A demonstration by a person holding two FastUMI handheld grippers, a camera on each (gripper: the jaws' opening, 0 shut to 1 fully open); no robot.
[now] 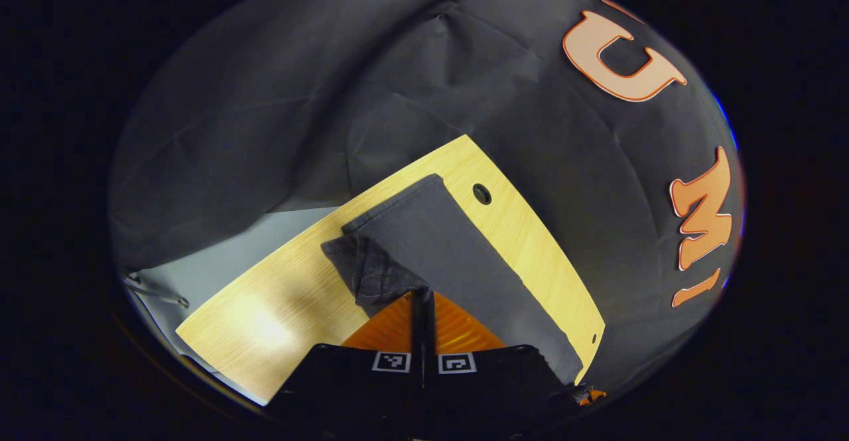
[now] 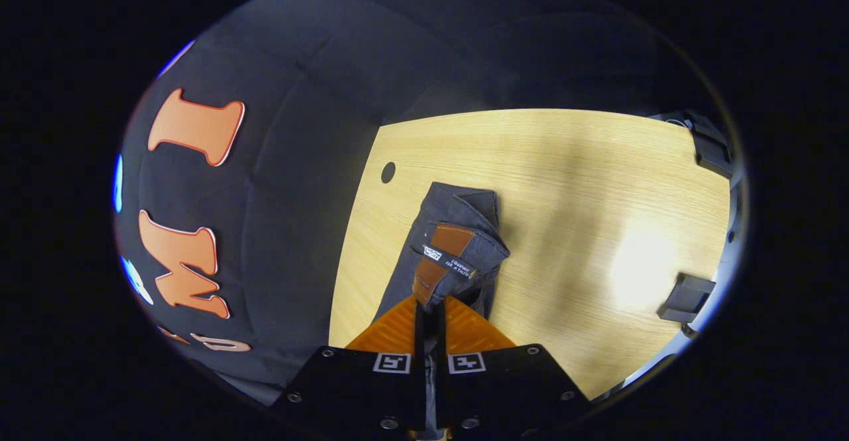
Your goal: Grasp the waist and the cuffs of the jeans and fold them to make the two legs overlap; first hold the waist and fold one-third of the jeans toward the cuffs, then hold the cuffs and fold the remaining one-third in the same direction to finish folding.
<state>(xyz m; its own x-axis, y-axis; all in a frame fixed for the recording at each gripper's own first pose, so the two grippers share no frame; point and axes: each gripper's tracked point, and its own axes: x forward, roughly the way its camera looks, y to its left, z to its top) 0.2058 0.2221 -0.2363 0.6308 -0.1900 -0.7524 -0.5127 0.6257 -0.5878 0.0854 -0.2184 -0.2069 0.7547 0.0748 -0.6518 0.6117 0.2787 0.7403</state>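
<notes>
Left hand-held gripper (image 1: 422, 295) is clamped on the dark jeans (image 1: 438, 242) at one end; right hand-held gripper (image 2: 431, 305) pinches the waist (image 2: 457, 242) by its leather patch. The jeans lie along the wooden bench (image 2: 564, 182), near its edge hole (image 2: 388, 172).

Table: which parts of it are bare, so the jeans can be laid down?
In the right gripper view, the wooden table is bare from the jeans across to its far edge. In the left gripper view, bare wood borders the jeans; the strip by the hole is narrow.
</notes>
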